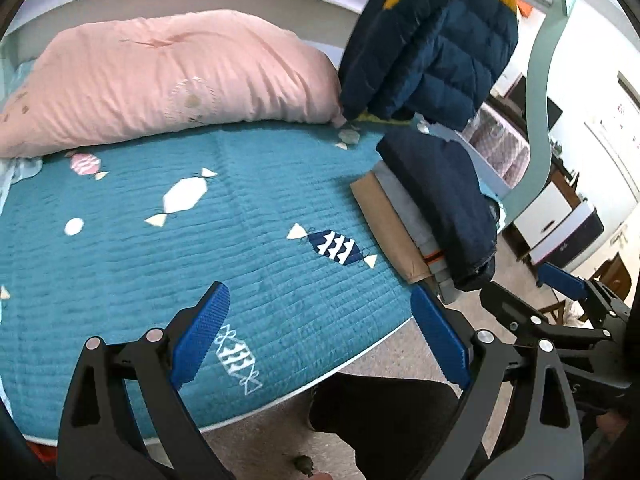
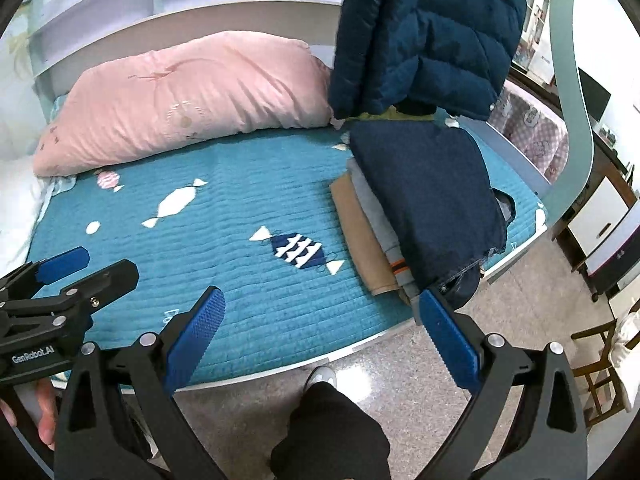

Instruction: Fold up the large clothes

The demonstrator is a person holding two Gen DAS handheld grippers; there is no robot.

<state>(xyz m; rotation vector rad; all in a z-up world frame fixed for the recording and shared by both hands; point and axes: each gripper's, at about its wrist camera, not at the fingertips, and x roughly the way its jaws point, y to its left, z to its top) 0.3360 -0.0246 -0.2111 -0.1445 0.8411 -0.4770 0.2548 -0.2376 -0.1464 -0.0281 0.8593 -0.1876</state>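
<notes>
My left gripper (image 1: 320,336) hangs low in the frame over the near edge of the bed cover (image 1: 160,264), with my right gripper (image 2: 320,340) just beside it. A pillow (image 1: 160,80) lies upper left, at the back. The stack of folded clothes (image 1: 436,216) sits right of centre on the cover, and a jacket (image 1: 432,40) hangs above it, upper right

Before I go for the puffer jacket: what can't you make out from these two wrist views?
- Puffer jacket: top cut off by the frame edge in both views, so what it hangs from is unseen.
- Folded stack: the navy garment on top hides most of the tan and grey pieces.
- Yellow-green item behind the stack: hidden by the jacket hem.
- Left gripper and right gripper: both open, empty.
</notes>
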